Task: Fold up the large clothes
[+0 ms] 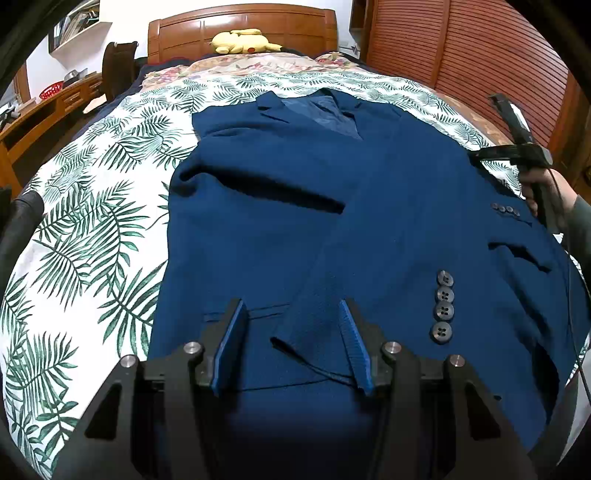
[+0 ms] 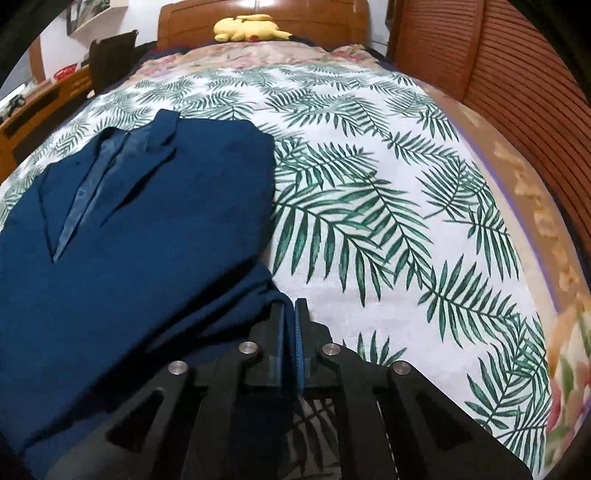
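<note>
A dark blue suit jacket point(image 1: 295, 206) lies face up on the leaf-print bedspread point(image 1: 92, 229), collar toward the headboard. One sleeve is folded across its front, and the cuff with several grey buttons point(image 1: 443, 306) ends near me. My left gripper point(image 1: 291, 332) stands open just above that cuff, with the cuff's end lying between the blue pads point(image 1: 229, 343). My right gripper point(image 2: 290, 304) is shut at the jacket's point(image 2: 129, 240) right edge, where a fold of blue cloth runs up into its tips. From the left wrist view the right gripper point(image 1: 476, 155) sits at the jacket's far right side.
A yellow plush toy point(image 1: 242, 40) rests by the wooden headboard point(image 1: 240, 27). Slatted wooden doors point(image 2: 517, 74) stand along the bed's right side, a desk point(image 1: 44, 107) along the left. A hand point(image 1: 543, 192) holds the right gripper's handle. Bare bedspread point(image 2: 388, 221) spreads right of the jacket.
</note>
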Motion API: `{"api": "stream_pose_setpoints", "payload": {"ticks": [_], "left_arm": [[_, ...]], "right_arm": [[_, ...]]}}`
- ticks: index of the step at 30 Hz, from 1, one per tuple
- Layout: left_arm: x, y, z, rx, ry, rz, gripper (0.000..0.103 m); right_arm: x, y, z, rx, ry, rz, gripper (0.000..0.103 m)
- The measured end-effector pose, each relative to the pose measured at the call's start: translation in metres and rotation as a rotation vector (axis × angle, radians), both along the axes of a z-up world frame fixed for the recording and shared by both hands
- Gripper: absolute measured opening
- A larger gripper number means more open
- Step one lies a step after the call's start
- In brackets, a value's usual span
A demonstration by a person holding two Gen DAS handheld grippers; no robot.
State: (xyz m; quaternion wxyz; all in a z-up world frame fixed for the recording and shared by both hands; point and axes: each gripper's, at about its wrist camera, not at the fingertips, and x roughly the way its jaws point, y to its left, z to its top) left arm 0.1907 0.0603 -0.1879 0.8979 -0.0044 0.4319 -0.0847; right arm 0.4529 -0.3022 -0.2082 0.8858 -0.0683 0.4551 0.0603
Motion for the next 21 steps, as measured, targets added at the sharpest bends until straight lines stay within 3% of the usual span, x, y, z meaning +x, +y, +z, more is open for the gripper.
{"api": "stream_pose_setpoints", "payload": {"ticks": [3, 5, 7, 9, 21], "left_arm": [[-0.001, 0.001, 0.003, -0.001, -0.004, 0.004, 0.051], [-0.003, 0.001, 0.007, 0.002, -0.015, 0.004, 0.051], [-0.006, 0.001, 0.012, 0.002, -0.030, 0.002, 0.051], [-0.010, 0.001, 0.018, 0.002, -0.048, 0.001, 0.051], [-0.040, 0.022, 0.044, 0.014, -0.134, 0.058, 0.051]], "right_arm": [[-0.010, -0.003, 0.011, -0.013, -0.020, 0.022, 0.025], [-0.024, -0.008, 0.018, -0.009, -0.029, 0.036, 0.034], [-0.044, -0.014, 0.023, -0.004, -0.034, 0.048, 0.051], [-0.068, -0.019, 0.027, 0.002, -0.041, 0.065, 0.059], [-0.220, -0.038, 0.022, 0.055, -0.005, 0.156, 0.063]]}}
